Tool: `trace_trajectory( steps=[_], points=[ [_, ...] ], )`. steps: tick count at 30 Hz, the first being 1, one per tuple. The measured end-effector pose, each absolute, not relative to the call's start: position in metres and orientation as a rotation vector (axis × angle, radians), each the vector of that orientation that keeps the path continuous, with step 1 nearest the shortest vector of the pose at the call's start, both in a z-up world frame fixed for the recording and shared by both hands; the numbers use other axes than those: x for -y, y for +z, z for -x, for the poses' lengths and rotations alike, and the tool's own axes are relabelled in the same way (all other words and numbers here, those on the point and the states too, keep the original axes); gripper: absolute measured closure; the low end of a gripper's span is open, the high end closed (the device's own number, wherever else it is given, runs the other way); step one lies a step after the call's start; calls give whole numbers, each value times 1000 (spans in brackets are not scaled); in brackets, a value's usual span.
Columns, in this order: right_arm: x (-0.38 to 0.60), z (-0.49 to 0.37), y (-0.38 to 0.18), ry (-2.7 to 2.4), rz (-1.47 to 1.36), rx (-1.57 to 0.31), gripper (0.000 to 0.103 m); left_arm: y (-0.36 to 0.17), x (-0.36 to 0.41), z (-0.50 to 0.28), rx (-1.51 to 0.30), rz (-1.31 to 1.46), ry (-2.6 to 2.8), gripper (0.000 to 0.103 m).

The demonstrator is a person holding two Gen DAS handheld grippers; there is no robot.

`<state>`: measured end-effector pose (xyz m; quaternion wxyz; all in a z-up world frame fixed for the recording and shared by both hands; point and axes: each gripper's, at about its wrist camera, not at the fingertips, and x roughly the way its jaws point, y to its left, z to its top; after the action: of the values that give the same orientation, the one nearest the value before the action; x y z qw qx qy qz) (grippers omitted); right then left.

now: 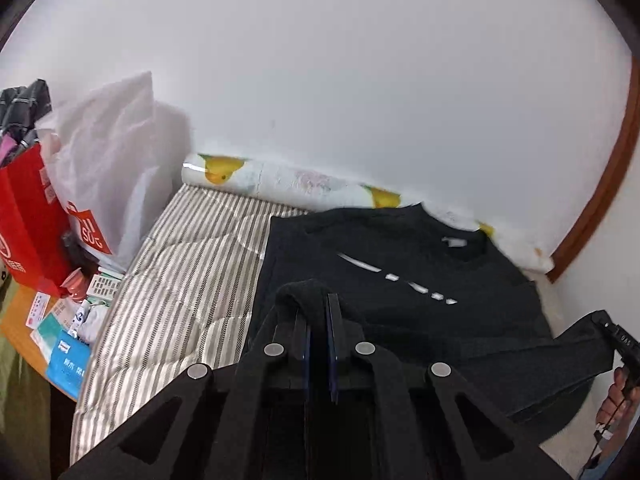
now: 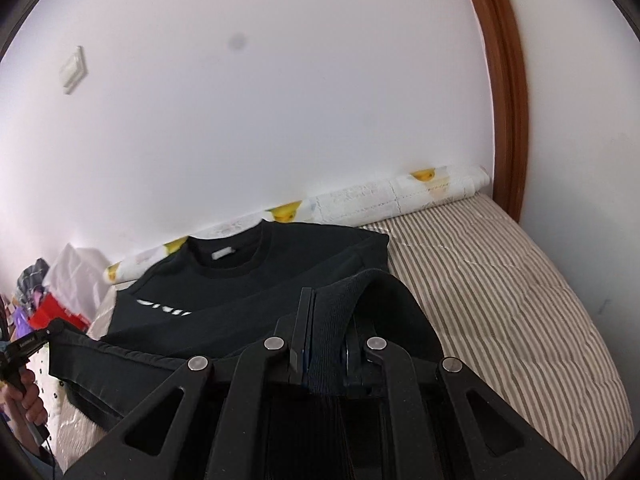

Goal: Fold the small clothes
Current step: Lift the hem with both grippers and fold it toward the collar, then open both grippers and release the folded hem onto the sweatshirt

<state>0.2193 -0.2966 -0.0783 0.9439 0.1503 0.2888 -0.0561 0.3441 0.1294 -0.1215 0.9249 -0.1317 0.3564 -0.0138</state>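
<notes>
I have the black top (image 1: 400, 280) by its near edge, one corner in each pair of tongs. My left tongs (image 1: 320, 320) are closed down to a narrow slit with a hump of dark cloth pinched between the blue pads. My right tongs (image 2: 324, 320) are nearly closed as well, clamped on a band of ribbed hem that runs up and over the fingers.

The top lies on the striped bed (image 2: 500, 280), straight ahead of both tongs. Its collar (image 2: 228, 258) is at the far end, close to the duck-print roll (image 2: 400, 200) along the wall, and the white lettering (image 1: 396, 278) faces up. So its long axis runs away from me, hem near, collar far. The edge I hold crosses that axis from side to side, and it looks lifted off the bed while the chest part rests flat.

In the left view my right tongs (image 1: 600, 332) show at the lower right, with cloth stretched between the two. Neither hand is clearly nearer the collar; both sit at the hem end.

I judge the coming move to be carrying the hem forward along that axis toward the collar, both tongs level, so the fold lands square.

A red bag (image 1: 28, 216) and a white bag (image 1: 112, 152) stand off to the left, well apart from the top.
</notes>
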Motion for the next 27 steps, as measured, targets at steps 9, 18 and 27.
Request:
trace_trajectory(
  steps=[9, 18, 27],
  points=[
    [301, -269, -123, -163, -272, -703, 93, -153, -125, -366, -808, 231, 8, 96],
    [312, -243, -127, -242, -238, -804, 56, -146, -122, -349, -851, 219, -58, 61],
    [304, -145, -127, -214, -221, -807, 36, -143, -128, -267, -844, 274, -69, 39]
  ],
)
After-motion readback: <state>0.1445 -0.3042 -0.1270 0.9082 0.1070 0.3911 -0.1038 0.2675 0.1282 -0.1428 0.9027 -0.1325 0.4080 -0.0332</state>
